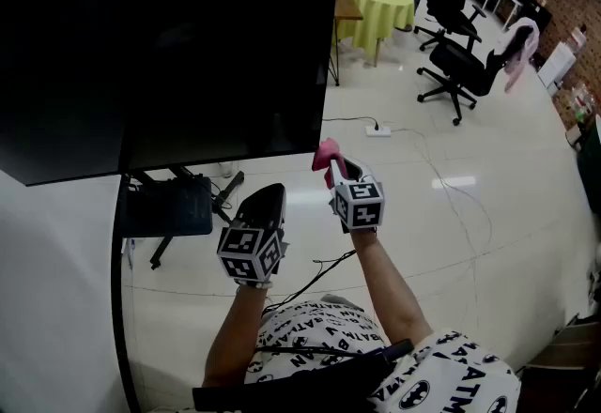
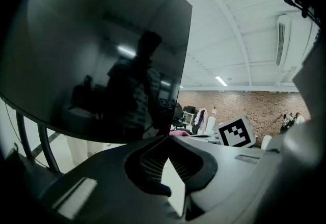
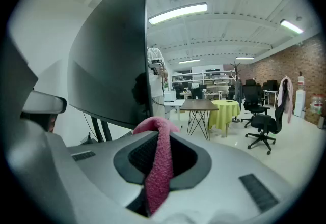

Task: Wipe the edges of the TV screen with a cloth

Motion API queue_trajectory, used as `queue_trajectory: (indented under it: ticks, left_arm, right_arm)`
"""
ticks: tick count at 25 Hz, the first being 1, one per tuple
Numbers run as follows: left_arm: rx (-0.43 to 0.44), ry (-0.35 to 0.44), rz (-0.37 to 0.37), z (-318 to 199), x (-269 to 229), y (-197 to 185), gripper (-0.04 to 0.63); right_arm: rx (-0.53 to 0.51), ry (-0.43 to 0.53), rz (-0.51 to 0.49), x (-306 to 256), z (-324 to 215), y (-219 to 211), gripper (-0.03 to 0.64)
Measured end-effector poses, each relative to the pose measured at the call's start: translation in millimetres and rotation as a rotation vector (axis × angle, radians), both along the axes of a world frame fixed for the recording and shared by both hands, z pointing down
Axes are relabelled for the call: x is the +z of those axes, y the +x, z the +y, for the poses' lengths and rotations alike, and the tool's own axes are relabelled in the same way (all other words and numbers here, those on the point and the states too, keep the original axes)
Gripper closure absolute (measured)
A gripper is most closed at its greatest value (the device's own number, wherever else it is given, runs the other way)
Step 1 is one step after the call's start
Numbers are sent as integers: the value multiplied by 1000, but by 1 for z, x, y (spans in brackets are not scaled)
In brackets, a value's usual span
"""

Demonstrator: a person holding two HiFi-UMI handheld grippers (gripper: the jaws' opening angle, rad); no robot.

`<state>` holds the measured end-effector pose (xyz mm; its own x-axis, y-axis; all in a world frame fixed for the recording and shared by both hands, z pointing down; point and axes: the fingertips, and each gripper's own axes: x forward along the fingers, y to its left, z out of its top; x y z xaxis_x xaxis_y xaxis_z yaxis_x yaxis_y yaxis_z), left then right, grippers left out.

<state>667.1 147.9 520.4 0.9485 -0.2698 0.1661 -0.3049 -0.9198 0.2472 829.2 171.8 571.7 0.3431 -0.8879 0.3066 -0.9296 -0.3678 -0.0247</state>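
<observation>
A large black TV screen fills the upper left of the head view, its lower right corner near the middle. My right gripper is shut on a pink cloth, which pokes up just below and right of that corner. In the right gripper view the pink cloth hangs between the shut jaws, with the TV screen edge-on to the left. My left gripper hangs lower, below the screen's bottom edge, jaws shut and empty. From the left gripper view the TV screen looms above, reflecting a person.
The TV stand's black legs and cables sit on the shiny floor under the screen. A power strip, a yellow-clothed table and black office chairs stand further right. A white wall is at left.
</observation>
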Motion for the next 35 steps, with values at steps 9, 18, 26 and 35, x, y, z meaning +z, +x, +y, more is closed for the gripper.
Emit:
queue_trajectory:
  ticks: [9,18,26,35]
  left_arm:
    - [8,15,0,0,-4,6,589]
    - [40,56,17,-4,-29,18,589]
    - [123,135,68,-8,-92,45,589]
    - [188,222,127,-14,-168,61,590]
  right_arm:
    - [-15,11,20,-2,-25,3,563]
    - [8,149,94,-79,-28,-1,563]
    - [63,195,199,-147,-36,-5,563]
    - [119,250,342,-243,-39,-4,563]
